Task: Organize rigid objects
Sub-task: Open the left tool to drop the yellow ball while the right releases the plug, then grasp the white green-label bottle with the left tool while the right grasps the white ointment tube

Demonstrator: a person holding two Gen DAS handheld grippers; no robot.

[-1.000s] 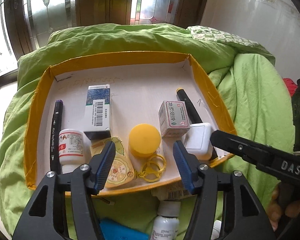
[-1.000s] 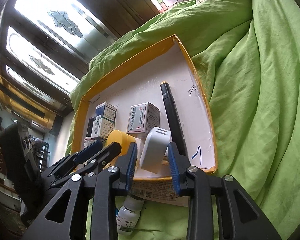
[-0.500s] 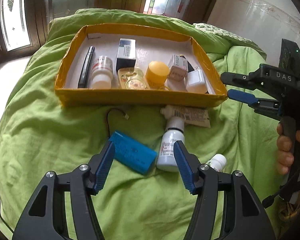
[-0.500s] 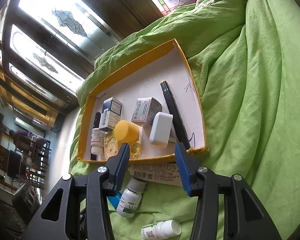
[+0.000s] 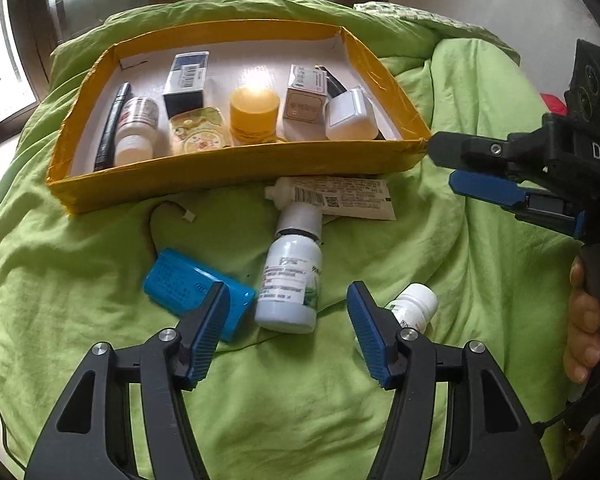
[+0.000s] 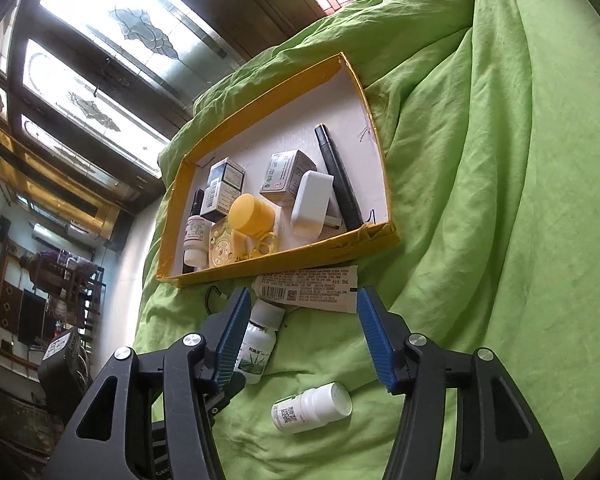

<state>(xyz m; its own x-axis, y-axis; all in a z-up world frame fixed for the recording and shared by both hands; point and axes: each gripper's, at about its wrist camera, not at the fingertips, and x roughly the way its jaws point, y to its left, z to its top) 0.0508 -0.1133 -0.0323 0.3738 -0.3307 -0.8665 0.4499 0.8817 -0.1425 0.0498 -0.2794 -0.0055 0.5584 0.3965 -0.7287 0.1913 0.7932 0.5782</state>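
Left gripper (image 5: 288, 330) gapes wide and empty at lower centre, right gripper (image 6: 300, 334) empty, jaws opening; blue battery pack (image 5: 196, 290), white bottle (image 5: 290, 280), small bottle (image 5: 414, 306) and tube (image 5: 340, 196) lie before the yellow tray (image 5: 236, 174) up top

The near half of the yellow tray (image 5: 228, 168) was crowded, its far half bare; before it the tube (image 5: 336, 196), white bottle (image 5: 290, 280) and blue battery (image 5: 196, 292) lay close together; green quilt (image 5: 480, 260) rightward lay clear.
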